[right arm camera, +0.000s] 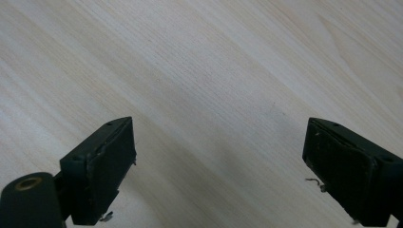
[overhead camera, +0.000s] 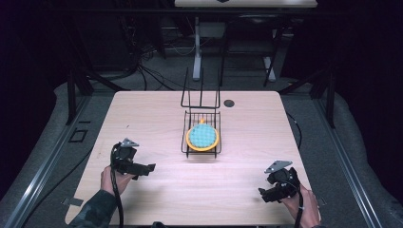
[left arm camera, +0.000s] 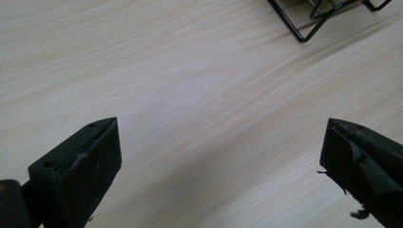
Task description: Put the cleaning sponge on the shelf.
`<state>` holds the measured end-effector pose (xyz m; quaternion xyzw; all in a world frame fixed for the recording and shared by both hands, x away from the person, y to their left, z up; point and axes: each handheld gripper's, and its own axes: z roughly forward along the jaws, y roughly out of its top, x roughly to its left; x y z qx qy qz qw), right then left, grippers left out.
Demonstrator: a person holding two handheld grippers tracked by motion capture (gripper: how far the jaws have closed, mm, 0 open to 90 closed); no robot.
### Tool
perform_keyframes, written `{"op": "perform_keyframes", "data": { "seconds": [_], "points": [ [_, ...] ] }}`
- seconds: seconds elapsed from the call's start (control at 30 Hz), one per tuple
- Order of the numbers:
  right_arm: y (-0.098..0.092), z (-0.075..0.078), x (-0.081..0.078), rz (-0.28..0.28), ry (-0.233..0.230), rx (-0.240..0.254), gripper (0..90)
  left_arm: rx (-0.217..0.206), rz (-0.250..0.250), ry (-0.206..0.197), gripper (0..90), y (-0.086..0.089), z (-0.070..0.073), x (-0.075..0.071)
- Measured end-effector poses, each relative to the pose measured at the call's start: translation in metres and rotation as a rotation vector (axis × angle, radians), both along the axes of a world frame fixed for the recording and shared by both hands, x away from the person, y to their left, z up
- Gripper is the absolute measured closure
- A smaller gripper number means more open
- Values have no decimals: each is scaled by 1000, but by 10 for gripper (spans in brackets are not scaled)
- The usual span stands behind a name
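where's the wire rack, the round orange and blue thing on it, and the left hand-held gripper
wire rack (overhead camera: 187,146), high view, on its front left edge wire
round orange and blue thing (overhead camera: 203,136), high view, on its blue middle
left hand-held gripper (overhead camera: 151,167), high view, at the jaw tips

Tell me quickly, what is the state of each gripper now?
Left gripper: open, holding nothing, above bare table.
Right gripper: open, holding nothing, above bare table.
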<state>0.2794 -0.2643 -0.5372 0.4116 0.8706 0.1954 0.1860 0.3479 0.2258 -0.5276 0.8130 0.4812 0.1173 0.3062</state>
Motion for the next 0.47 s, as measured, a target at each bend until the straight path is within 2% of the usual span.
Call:
{"op": "perform_keyframes", "data": {
  "seconds": [0.07,0.2,0.37,0.47],
  "points": [
    [0,0,0,0,1,-4,100,5,-1,28,0,0,-6,1],
    [-1,1,0,0,-6,-5,100,19,-15,54,0,-4,-14,3],
    [-2,1,0,2,-1,-11,100,15,-16,56,0,-4,-16,4],
    [-2,0,0,0,-3,-7,99,14,-17,44,0,-3,-16,5]
  ]
}}
